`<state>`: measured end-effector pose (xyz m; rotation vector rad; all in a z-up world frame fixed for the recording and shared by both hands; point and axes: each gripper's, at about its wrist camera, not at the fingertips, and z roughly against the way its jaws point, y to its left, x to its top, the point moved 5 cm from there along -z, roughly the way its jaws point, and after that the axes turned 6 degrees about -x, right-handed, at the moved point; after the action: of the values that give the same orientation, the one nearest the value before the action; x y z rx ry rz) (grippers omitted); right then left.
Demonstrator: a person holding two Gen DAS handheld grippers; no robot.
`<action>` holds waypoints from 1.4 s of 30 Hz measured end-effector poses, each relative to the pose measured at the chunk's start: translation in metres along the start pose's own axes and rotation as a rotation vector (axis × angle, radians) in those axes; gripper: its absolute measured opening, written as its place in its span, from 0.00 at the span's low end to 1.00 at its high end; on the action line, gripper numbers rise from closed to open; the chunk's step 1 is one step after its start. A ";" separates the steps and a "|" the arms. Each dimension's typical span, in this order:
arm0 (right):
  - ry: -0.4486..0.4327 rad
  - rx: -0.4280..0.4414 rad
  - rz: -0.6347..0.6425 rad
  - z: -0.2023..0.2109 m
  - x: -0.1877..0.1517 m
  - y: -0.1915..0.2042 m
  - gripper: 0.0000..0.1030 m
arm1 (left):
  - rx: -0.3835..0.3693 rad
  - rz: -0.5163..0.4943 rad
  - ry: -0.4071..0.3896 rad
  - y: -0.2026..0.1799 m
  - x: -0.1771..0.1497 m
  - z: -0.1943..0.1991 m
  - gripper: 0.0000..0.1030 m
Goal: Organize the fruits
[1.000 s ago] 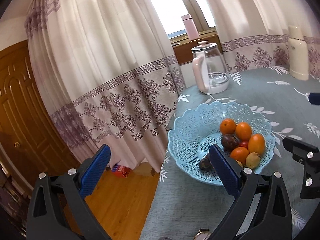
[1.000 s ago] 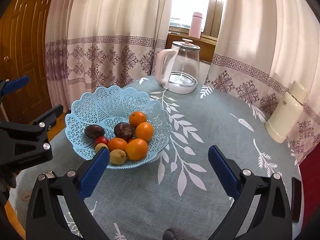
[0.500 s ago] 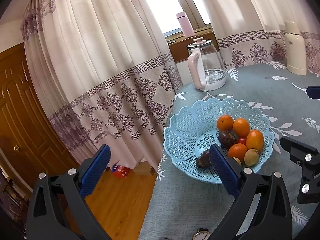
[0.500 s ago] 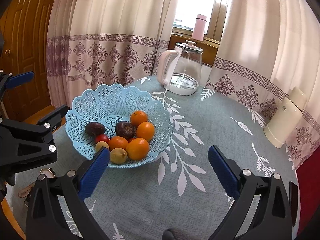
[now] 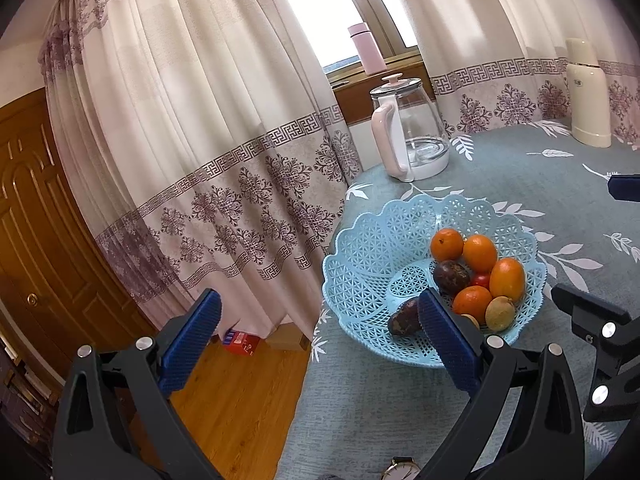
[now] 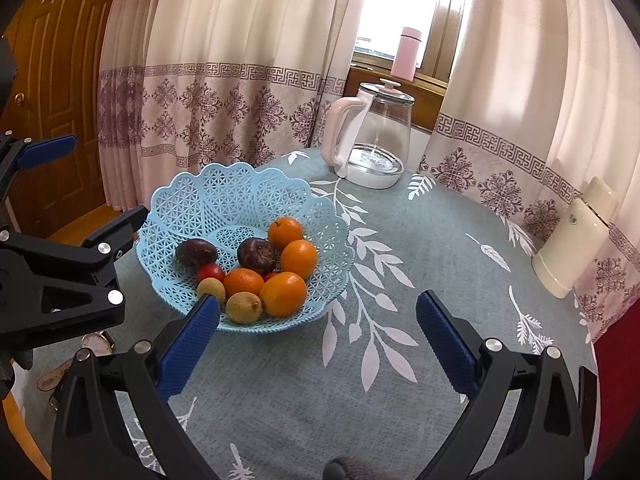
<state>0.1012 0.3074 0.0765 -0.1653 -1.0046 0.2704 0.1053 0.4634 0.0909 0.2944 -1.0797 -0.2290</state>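
A light blue lattice basket (image 5: 372, 248) (image 6: 224, 196) stands on the grey-blue leaf-print tablecloth near the table's left edge. In it lie several oranges (image 5: 479, 253) (image 6: 283, 294), two dark purple fruits (image 6: 256, 255), a small red fruit (image 6: 211, 272) and two yellow-green fruits (image 6: 243, 307). One dark fruit (image 5: 402, 320) is partly hidden behind my left finger. My left gripper (image 5: 316, 312) is open and holds nothing; it hangs over the table edge left of the basket. My right gripper (image 6: 318, 308) is open and holds nothing, above the cloth just right of the basket.
A glass kettle with a pink handle (image 5: 412, 136) (image 6: 372, 136) stands behind the basket. A cream thermos (image 5: 586, 92) (image 6: 572, 248) is at the far right. A wristwatch (image 5: 400, 470) (image 6: 98, 344) lies near the front edge. Curtains, a wooden floor (image 5: 240, 400) and a door are beyond the table's left edge.
Both views have drifted slightly, with the kettle and thermos sitting a little higher in the left view. The fruit and basket have not moved. Both grippers stay open.
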 end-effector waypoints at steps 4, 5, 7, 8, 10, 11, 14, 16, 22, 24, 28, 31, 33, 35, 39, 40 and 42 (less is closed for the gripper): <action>0.002 0.003 0.001 0.000 0.000 0.001 0.95 | 0.000 0.000 -0.001 0.000 0.000 0.000 0.97; 0.002 0.004 0.001 0.000 0.000 0.001 0.95 | 0.000 0.001 -0.001 0.000 0.000 0.000 0.97; 0.002 0.003 0.001 0.000 0.000 0.001 0.95 | 0.000 0.001 0.000 0.000 0.001 0.000 0.97; 0.002 0.004 0.001 0.000 0.000 0.001 0.95 | 0.000 0.001 0.000 0.000 0.001 0.000 0.97; 0.003 0.006 0.002 0.000 0.000 0.002 0.95 | 0.000 0.001 -0.001 0.000 0.001 0.000 0.97; 0.003 0.007 0.003 0.000 0.000 0.002 0.95 | 0.000 0.000 -0.001 0.000 0.001 0.000 0.97; 0.004 0.008 0.002 -0.001 -0.001 0.003 0.95 | -0.003 -0.003 -0.002 -0.001 0.001 0.001 0.97; 0.004 0.008 0.002 -0.001 -0.001 0.003 0.95 | -0.004 -0.004 -0.001 -0.001 0.001 0.001 0.97; 0.005 0.009 0.003 -0.001 -0.001 0.003 0.95 | -0.003 -0.004 0.001 -0.002 0.000 0.001 0.97; 0.007 0.009 0.003 -0.002 -0.001 0.003 0.95 | -0.004 -0.004 0.002 -0.002 0.000 0.000 0.97; 0.011 0.005 0.004 -0.004 -0.003 0.004 0.95 | -0.004 -0.004 0.002 -0.002 0.000 0.000 0.97; 0.015 0.006 0.005 -0.005 -0.004 0.005 0.95 | -0.004 -0.005 0.003 -0.002 -0.001 0.000 0.97; 0.018 0.008 0.006 -0.006 -0.005 0.005 0.95 | -0.004 -0.005 0.003 -0.002 -0.001 0.000 0.97; 0.019 0.008 0.007 -0.006 -0.004 0.005 0.95 | -0.004 -0.005 0.004 -0.003 -0.001 0.000 0.97; 0.020 0.009 0.007 -0.006 -0.004 0.005 0.95 | -0.005 -0.005 0.003 -0.002 -0.001 0.000 0.97; 0.020 0.009 0.007 -0.006 -0.005 0.006 0.95 | -0.005 -0.006 0.003 -0.002 0.000 0.000 0.97; 0.019 0.009 0.006 -0.006 -0.004 0.005 0.95 | -0.006 -0.007 0.005 -0.003 -0.002 -0.001 0.97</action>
<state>0.1037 0.3108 0.0684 -0.1623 -0.9836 0.2786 0.1056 0.4612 0.0876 0.2933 -1.0729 -0.2372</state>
